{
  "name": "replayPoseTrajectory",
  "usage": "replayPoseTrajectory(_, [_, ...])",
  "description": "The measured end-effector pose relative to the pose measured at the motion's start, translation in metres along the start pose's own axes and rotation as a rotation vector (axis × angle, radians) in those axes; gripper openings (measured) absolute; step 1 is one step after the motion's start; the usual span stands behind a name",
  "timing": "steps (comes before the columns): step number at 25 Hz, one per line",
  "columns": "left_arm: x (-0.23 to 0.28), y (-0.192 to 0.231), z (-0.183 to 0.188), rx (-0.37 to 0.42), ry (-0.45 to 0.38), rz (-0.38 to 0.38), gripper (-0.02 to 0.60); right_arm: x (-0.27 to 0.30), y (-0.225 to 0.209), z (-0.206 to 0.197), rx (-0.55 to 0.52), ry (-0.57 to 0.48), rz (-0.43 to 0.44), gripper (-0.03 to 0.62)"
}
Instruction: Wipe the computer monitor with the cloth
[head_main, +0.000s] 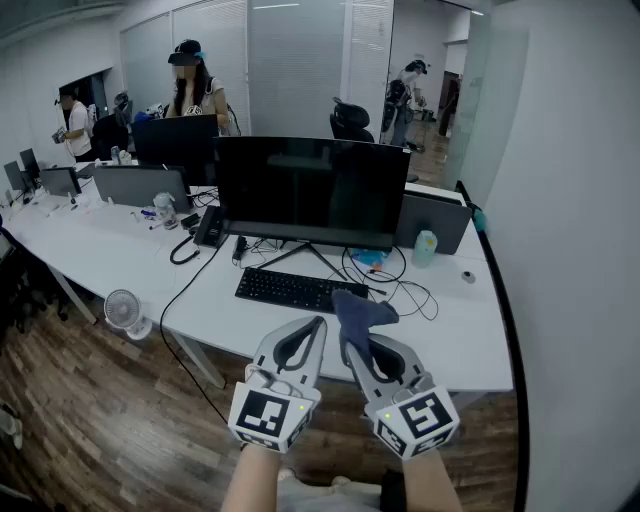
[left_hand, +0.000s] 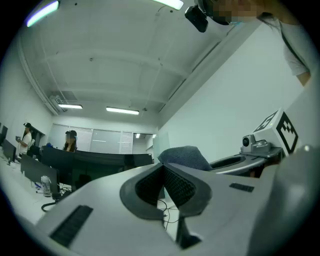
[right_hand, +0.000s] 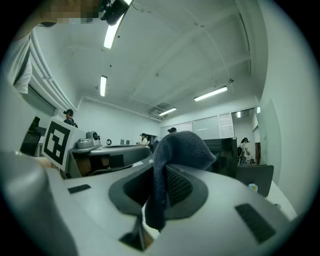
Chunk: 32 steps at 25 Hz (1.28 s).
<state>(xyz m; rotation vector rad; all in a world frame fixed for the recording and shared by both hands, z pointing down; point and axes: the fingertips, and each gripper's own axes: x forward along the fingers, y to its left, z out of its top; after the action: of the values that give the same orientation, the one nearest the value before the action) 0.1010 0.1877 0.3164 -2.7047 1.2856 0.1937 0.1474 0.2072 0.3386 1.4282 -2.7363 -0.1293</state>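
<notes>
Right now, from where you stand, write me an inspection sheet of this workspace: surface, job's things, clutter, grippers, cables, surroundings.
Surface: white desk, mostly bare at the front.
Job's things: monitor, screen dark; dark cloth held up short of it, not touching.
Clutter: keyboard, desk phone, small bottle.
Grippers: left gripper shut, empty; right gripper shut on the cloth.
Cables: black cable runs from the phone area over the desk's front edge; loose cables right of the keyboard.
Surroundings: person standing behind other screens, office chair, small fan below the desk edge, wood floor.
</notes>
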Motion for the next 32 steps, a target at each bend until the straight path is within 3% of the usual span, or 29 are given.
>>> replayPoseTrajectory(8, [0.011, -0.028, 0.007, 0.02, -0.002, 0.045, 0.008, -0.027, -0.025, -0.002, 0.004, 0.003, 0.024, 0.058])
replayPoseTrajectory(13, [0.008, -0.035, -0.001, 0.04, 0.057, 0.077, 0.008, -0.033, -0.03, -0.005, 0.102, -0.036, 0.08, 0.058])
replayPoseTrajectory(16, [0.007, -0.036, -0.004, 0.046, 0.04, 0.085, 0.008, -0.031, -0.031, -0.01, 0.106, -0.03, 0.087, 0.058])
replayPoseTrajectory(23, [0.007, -0.013, -0.011, 0.039, 0.036, 0.111, 0.008, -0.012, -0.026, -0.014, 0.099, -0.021, 0.106, 0.058])
replayPoseTrajectory(32, [0.026, 0.045, -0.017, 0.031, 0.027, 0.089, 0.008, 0.044, -0.031, -0.011, 0.084, -0.026, 0.074, 0.058])
